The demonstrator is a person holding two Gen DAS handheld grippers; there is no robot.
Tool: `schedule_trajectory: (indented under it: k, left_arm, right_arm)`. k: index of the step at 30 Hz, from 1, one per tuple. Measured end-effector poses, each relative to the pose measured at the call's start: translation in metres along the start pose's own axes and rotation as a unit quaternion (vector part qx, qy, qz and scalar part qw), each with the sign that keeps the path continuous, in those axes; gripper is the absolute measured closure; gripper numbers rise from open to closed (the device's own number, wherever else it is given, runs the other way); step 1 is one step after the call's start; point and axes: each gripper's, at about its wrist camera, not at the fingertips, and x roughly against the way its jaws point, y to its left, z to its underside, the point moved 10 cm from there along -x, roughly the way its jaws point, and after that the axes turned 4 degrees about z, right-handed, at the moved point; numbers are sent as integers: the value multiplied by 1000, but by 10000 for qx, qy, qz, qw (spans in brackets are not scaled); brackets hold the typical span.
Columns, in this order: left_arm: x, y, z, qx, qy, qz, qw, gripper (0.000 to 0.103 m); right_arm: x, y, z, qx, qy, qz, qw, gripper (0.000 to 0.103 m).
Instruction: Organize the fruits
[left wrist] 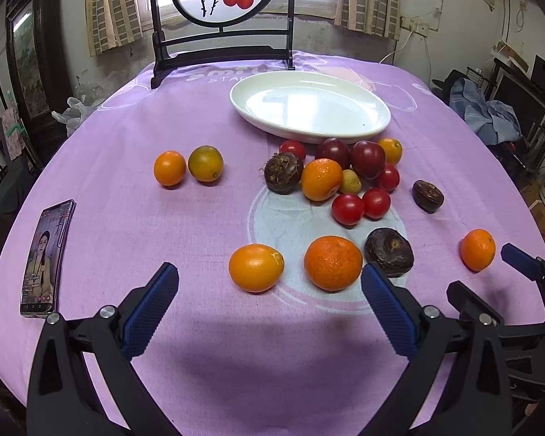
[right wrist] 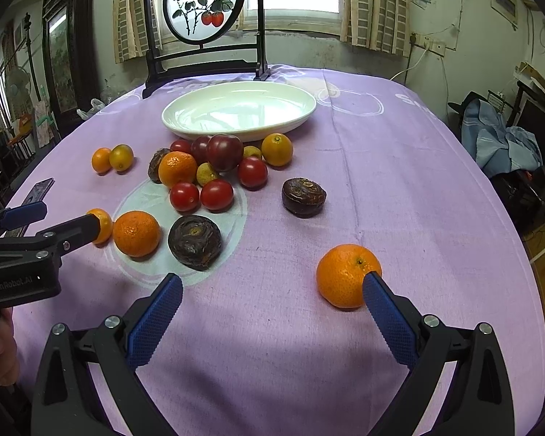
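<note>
**Fruit all over, dish not filled yet**

Left wrist view: the left tool (left wrist: 269, 276) is held wide apart with nothing in it, low over the purple worktop (left wrist: 200, 363). Two oranges are framed just ahead of it, a smooth one (left wrist: 256, 268) and a bumpy one (left wrist: 332, 263), with a dark fruit (left wrist: 389, 252) touching the right pad's tip. The main pile (left wrist: 338, 178) is bunched against the near rim of the white dish (left wrist: 310, 107), which has nothing in it. A phone (left wrist: 47, 258) is lying off to the left.

Right wrist view: the right tool (right wrist: 272, 283) is also spread apart and holding nothing. A lone orange (right wrist: 347, 275) is sitting right at its right pad, not between the fingers, well apart from the pile.

What could go wrong, probably: round fruit gets nudged by a pad and rolled off toward the worktop edge, especially that lone orange. The cherry tomatoes (right wrist: 201, 196) could be squashed if clamped hard. The two tools are close, so a bump is possible.
</note>
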Motion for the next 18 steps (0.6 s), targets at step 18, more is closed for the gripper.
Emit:
schedule_trajectory:
  k: [18]
  left_arm:
    - [-4,-2,10,-37,279,-37,9996,4]
  right_arm:
    - [0,1,5,13,40,-27,10000,4]
